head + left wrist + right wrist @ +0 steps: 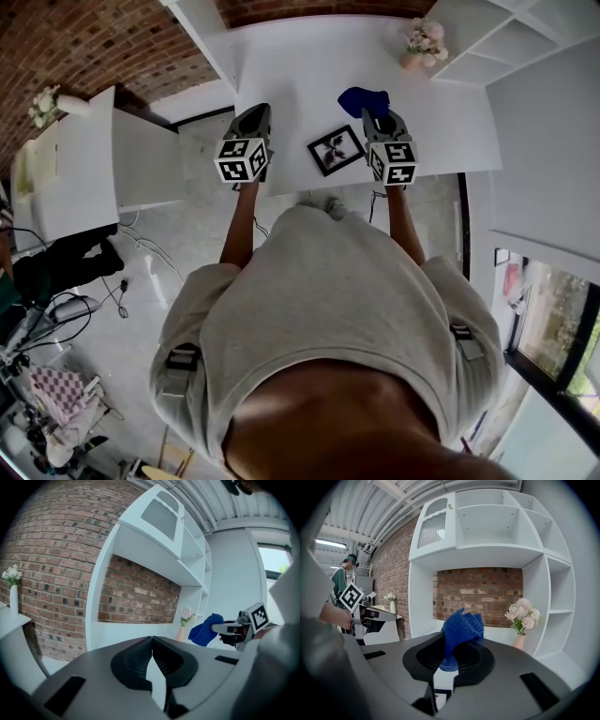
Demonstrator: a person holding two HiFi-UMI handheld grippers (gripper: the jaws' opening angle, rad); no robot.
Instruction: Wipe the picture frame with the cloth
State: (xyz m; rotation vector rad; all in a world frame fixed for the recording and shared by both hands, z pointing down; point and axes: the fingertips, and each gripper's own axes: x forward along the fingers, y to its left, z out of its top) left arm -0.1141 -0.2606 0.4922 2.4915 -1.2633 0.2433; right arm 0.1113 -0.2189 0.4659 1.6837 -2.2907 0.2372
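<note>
A black picture frame (336,149) lies flat on the white table (300,66), between my two grippers. The right gripper (379,115) hovers just right of the frame and is shut on a blue cloth (364,98). In the right gripper view the cloth (461,630) sticks up out of the jaws in a bunch. To the left of the frame is the left gripper (255,114); in its own view the left gripper (151,641) is shut, tips touching, with nothing in it. The cloth (206,630) also shows there at the right.
A pink vase of pale flowers (422,42) stands at the table's back right, beside white shelving (511,42). A white side table (70,164) with another vase of flowers (47,103) lies to the left. A person (344,576) stands far off.
</note>
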